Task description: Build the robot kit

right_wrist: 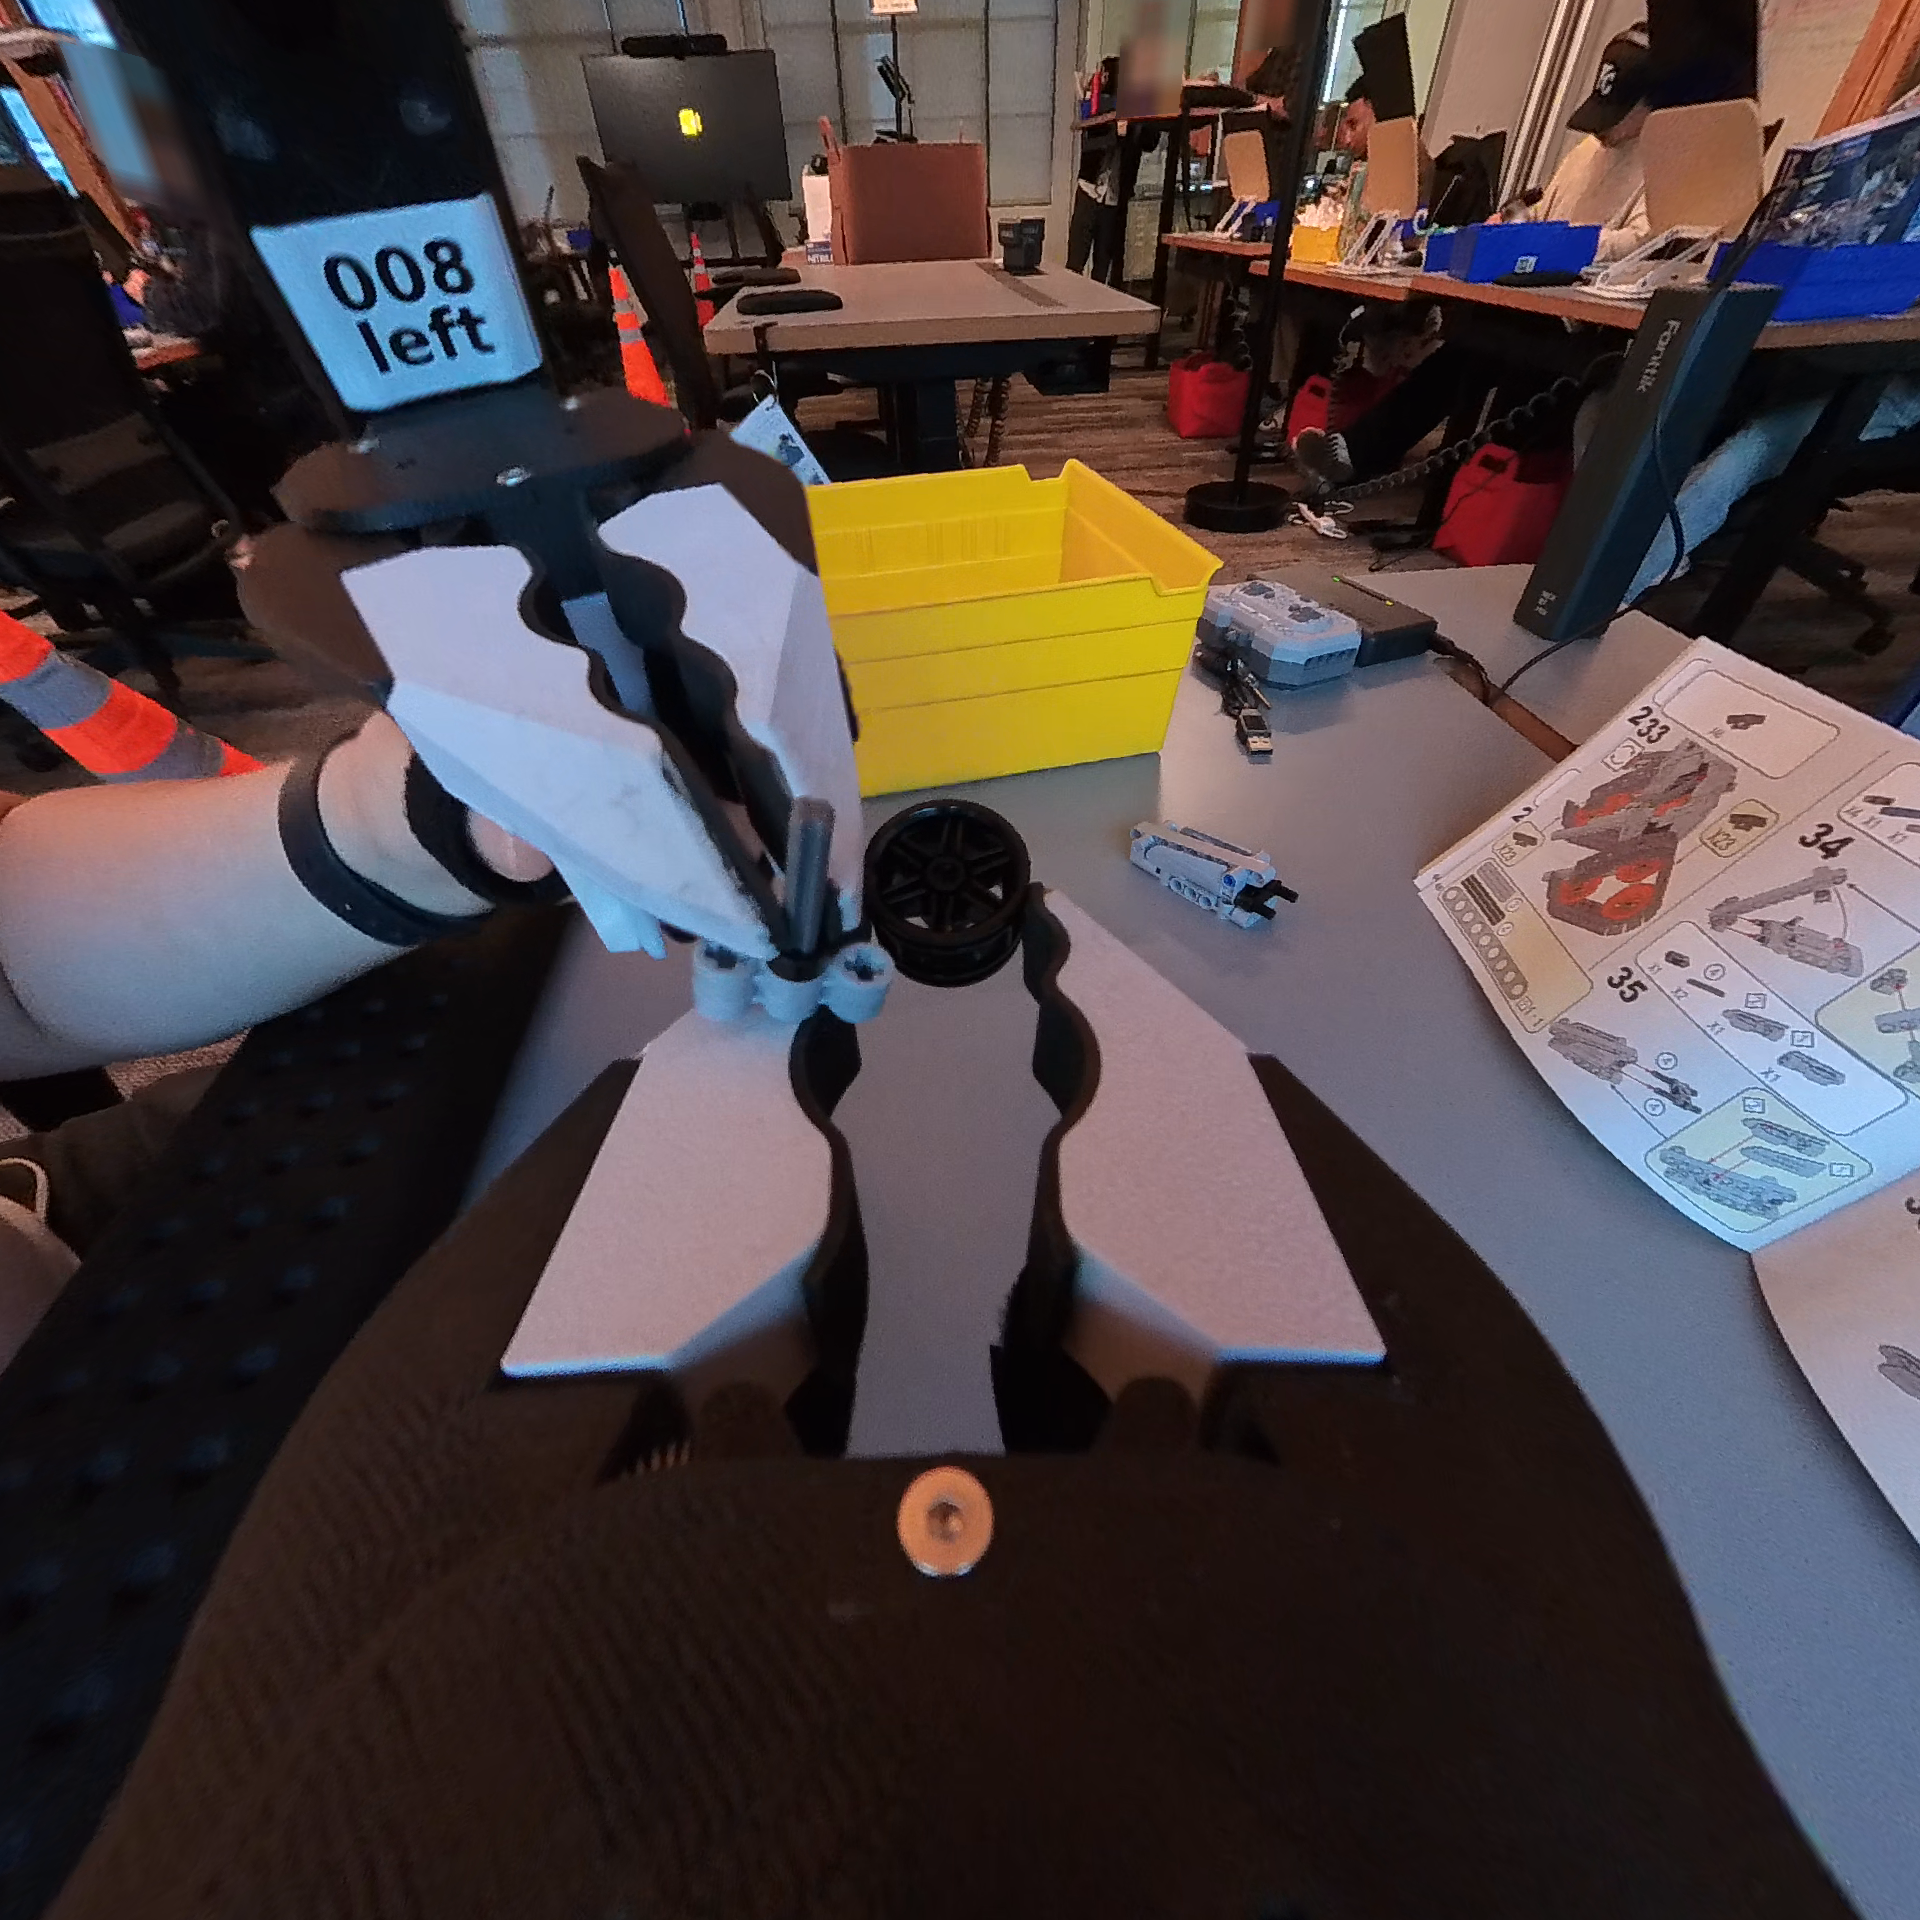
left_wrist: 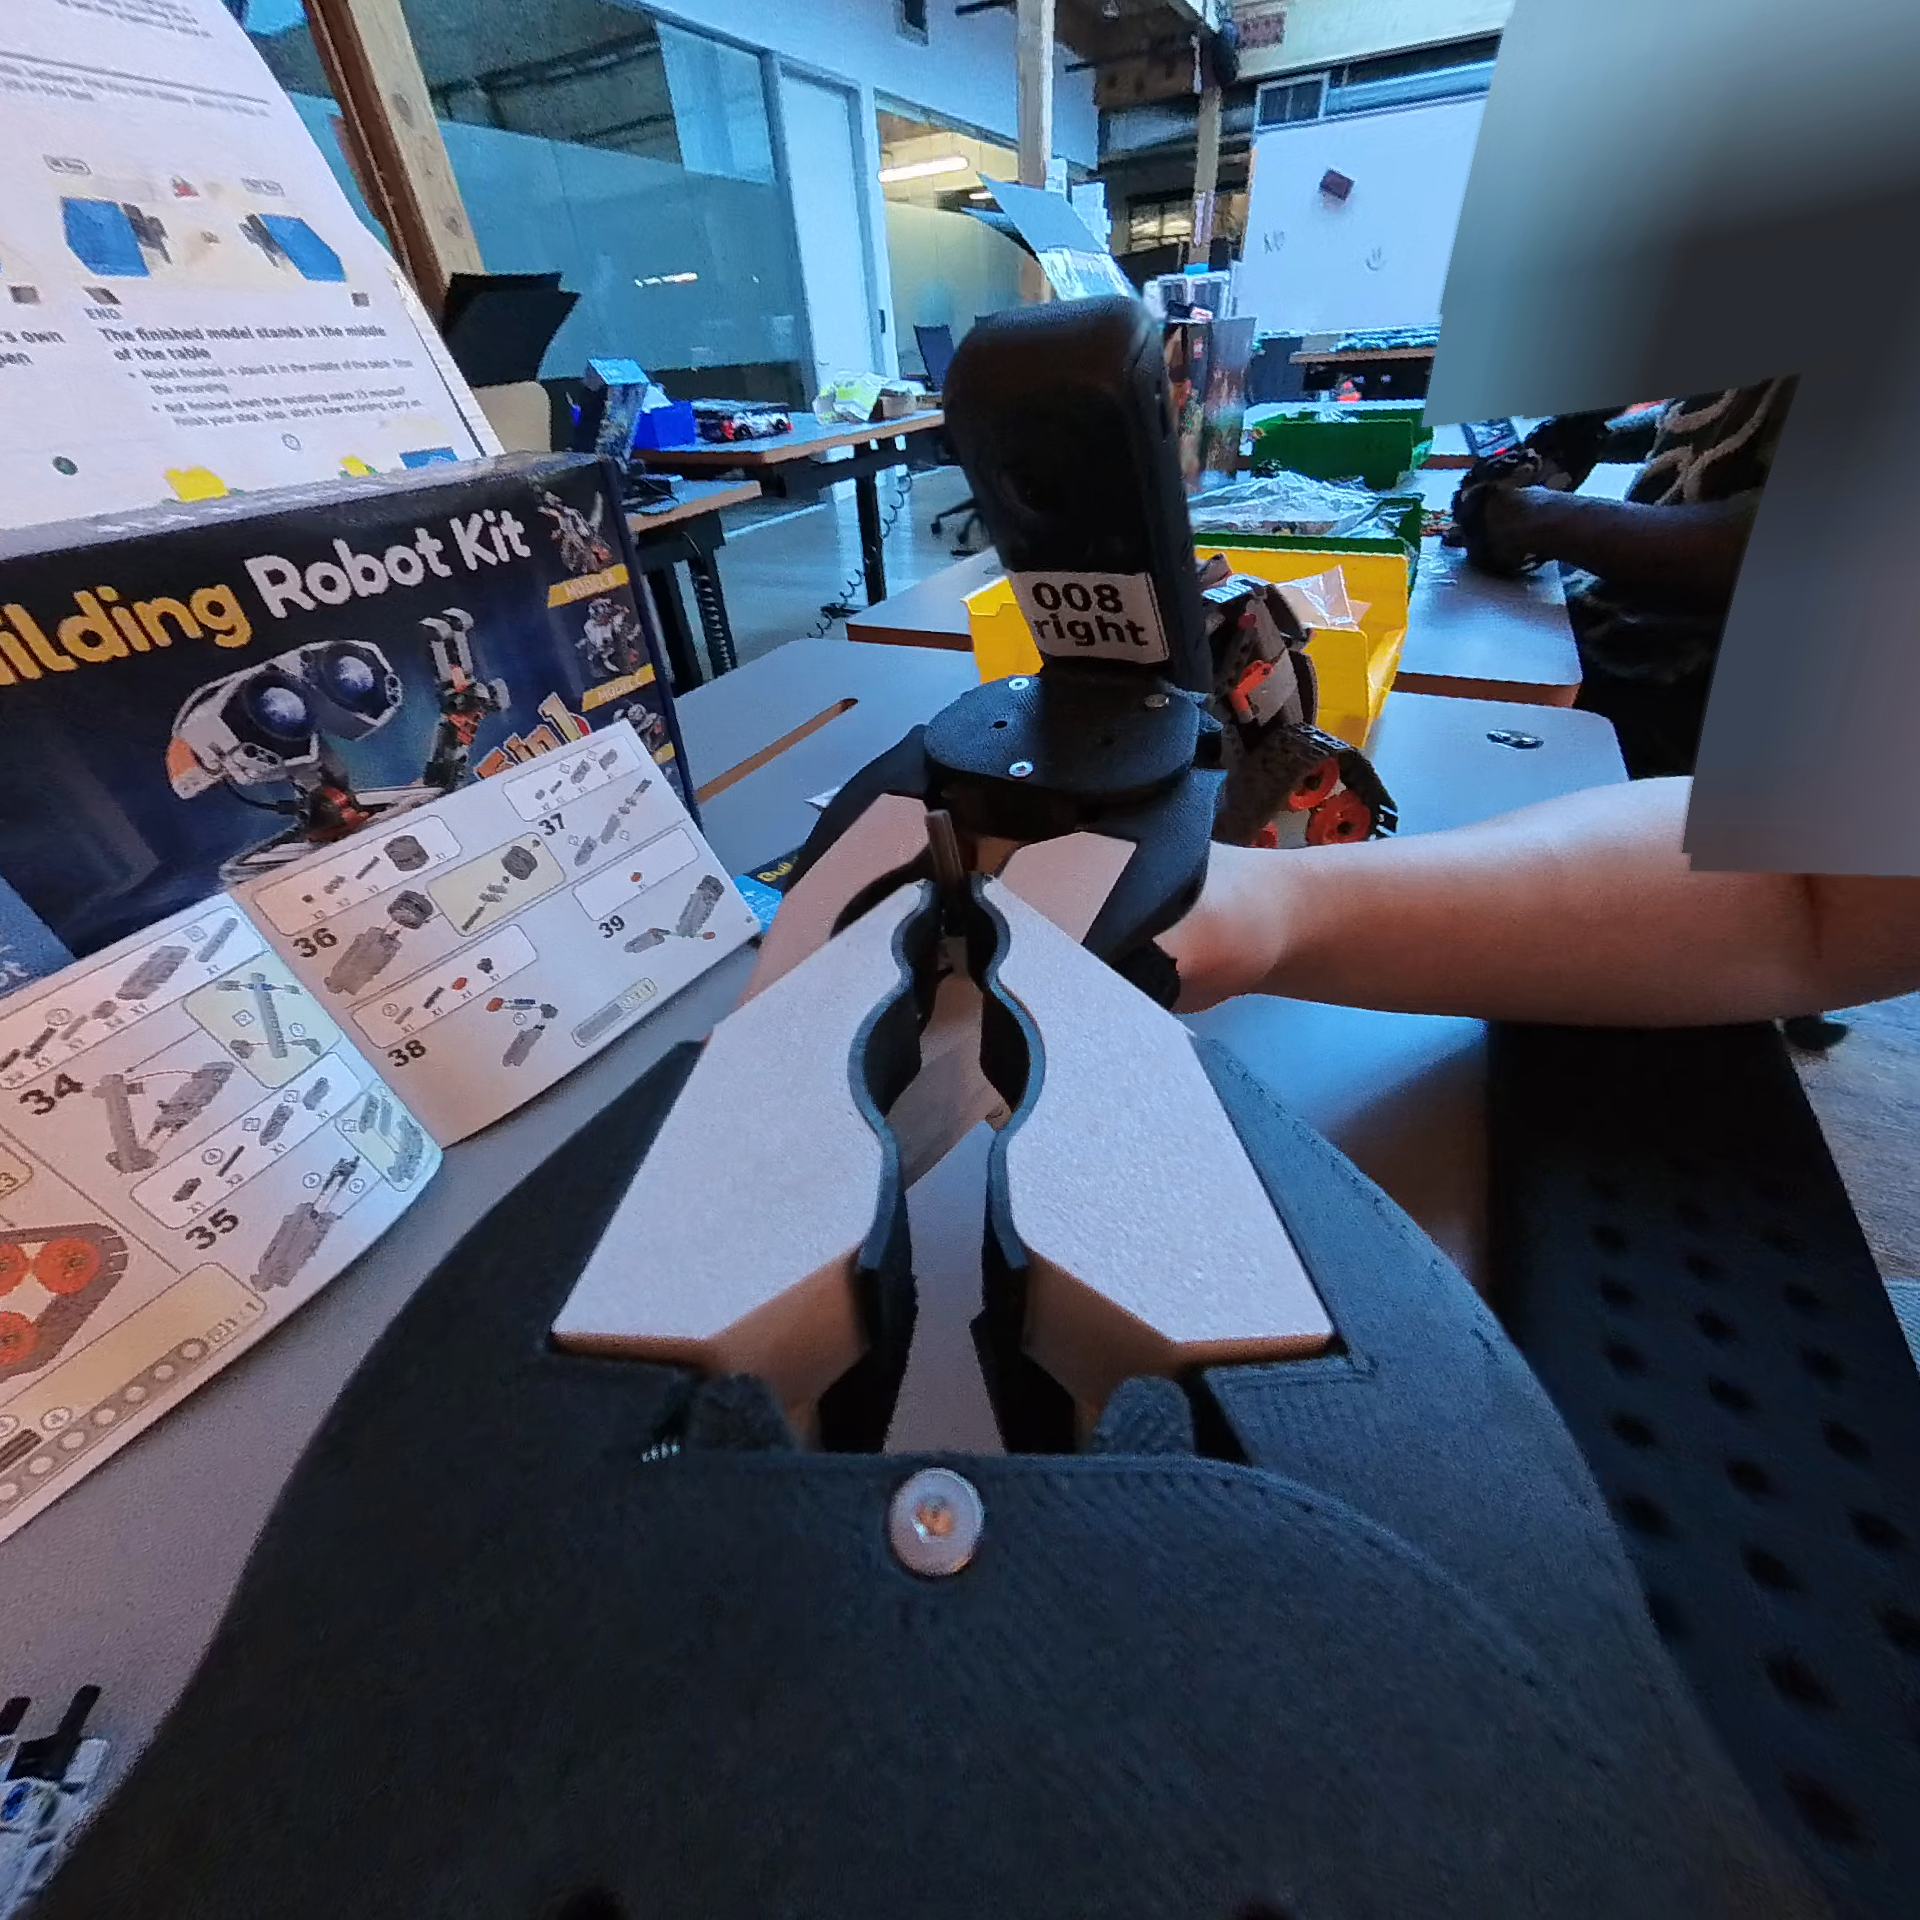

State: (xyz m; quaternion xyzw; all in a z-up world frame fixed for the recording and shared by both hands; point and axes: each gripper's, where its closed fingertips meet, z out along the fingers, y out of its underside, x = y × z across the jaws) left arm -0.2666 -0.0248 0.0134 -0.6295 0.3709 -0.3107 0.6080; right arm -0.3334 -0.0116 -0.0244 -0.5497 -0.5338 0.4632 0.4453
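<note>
My left gripper (left_wrist: 951, 904) is shut on a thin dark grey axle (left_wrist: 943, 847). In the right wrist view it (right_wrist: 800, 935) points down, and the axle (right_wrist: 808, 862) ends in a small light grey connector (right_wrist: 790, 982). My right gripper (right_wrist: 940, 914) faces it. A black wheel (right_wrist: 945, 894) sits between its fingertips and touches the right fingertip (right_wrist: 1049, 935). The other fingertip is hidden behind the connector. In the left wrist view the right gripper (left_wrist: 961, 842) is just beyond the axle.
A yellow bin (right_wrist: 997, 644) stands behind the wheel. A small grey assembly (right_wrist: 1205, 868) and a grey battery box (right_wrist: 1278, 623) lie on the table (right_wrist: 1351, 987). An open instruction booklet (left_wrist: 312, 1039) leans on the kit box (left_wrist: 312, 644). A tracked robot model (left_wrist: 1299, 769) stands further back. About 7 cm separates my left fingertips from my right.
</note>
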